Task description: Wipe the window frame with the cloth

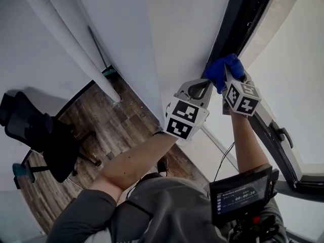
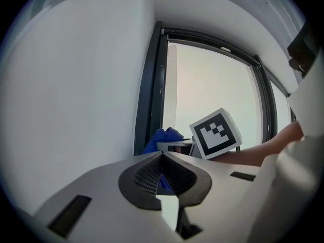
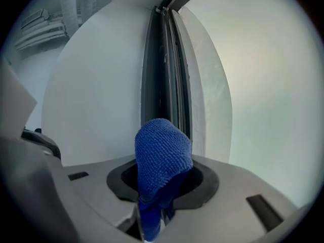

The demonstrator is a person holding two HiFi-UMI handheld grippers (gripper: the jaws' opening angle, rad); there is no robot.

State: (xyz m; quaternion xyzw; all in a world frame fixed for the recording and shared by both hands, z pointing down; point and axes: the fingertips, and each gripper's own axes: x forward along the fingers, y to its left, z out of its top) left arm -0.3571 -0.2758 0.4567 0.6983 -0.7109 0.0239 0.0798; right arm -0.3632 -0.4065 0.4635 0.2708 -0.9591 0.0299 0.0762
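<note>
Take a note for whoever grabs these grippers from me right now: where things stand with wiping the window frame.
Right gripper: shut on the blue cloth, raised to the dark window frame.
Left gripper: jaws together, tip beside the cloth; unclear whether it pinches any.
Done: cloth is at the frame; how much is wiped can't be seen.
Left: probably run the cloth along the frame.

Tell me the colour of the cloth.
Blue. The cloth shows best in the right gripper view.

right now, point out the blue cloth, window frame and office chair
blue cloth (image 3: 162, 148), right gripper view, bunched top
window frame (image 3: 154, 70), right gripper view, dark upright
office chair (image 1: 56, 151), head view, black upholstery
</note>
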